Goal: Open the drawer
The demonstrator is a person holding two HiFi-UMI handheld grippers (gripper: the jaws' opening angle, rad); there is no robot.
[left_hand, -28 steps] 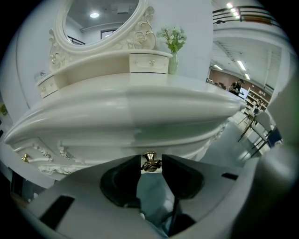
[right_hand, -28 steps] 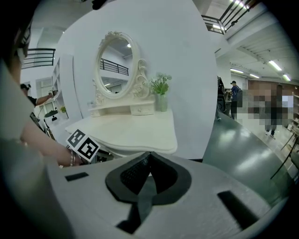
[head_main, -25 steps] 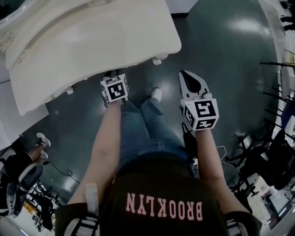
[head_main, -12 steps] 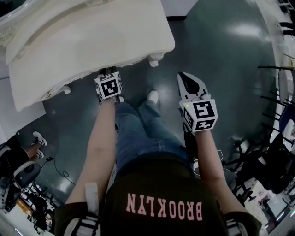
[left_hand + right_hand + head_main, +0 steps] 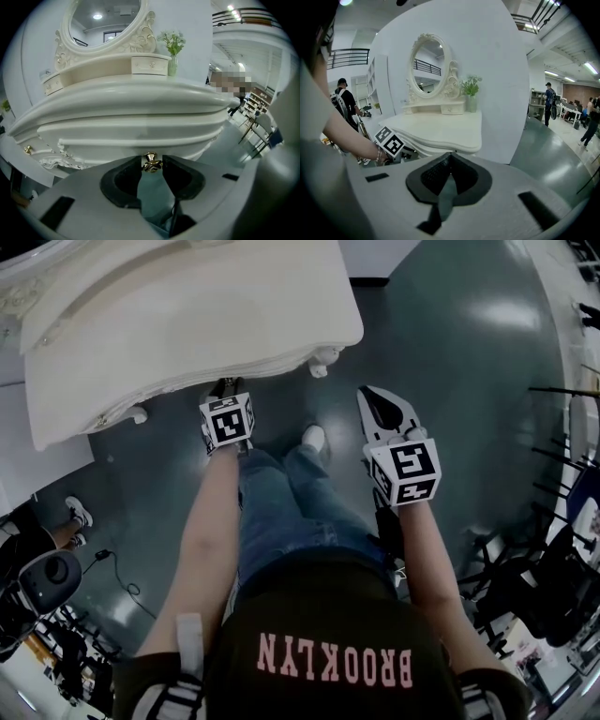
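A white dressing table fills the upper left of the head view. Its moulded drawer front curves across the left gripper view, with a small brass knob at its lower edge. My left gripper reaches under the table's front edge, its dark pads closed on that knob from both sides. In the head view only its marker cube shows clearly. My right gripper hangs over the dark floor to the right of the table, away from it, with the fingertips together and nothing between them.
An oval mirror, small upper drawers and a vase of green stems stand on the table. A second brass knob sits far left. My legs stand before the table. Chairs and cables crowd the right.
The head view has shifted slightly. The left gripper stays at the table's front edge; the right gripper has rolled a little in place.
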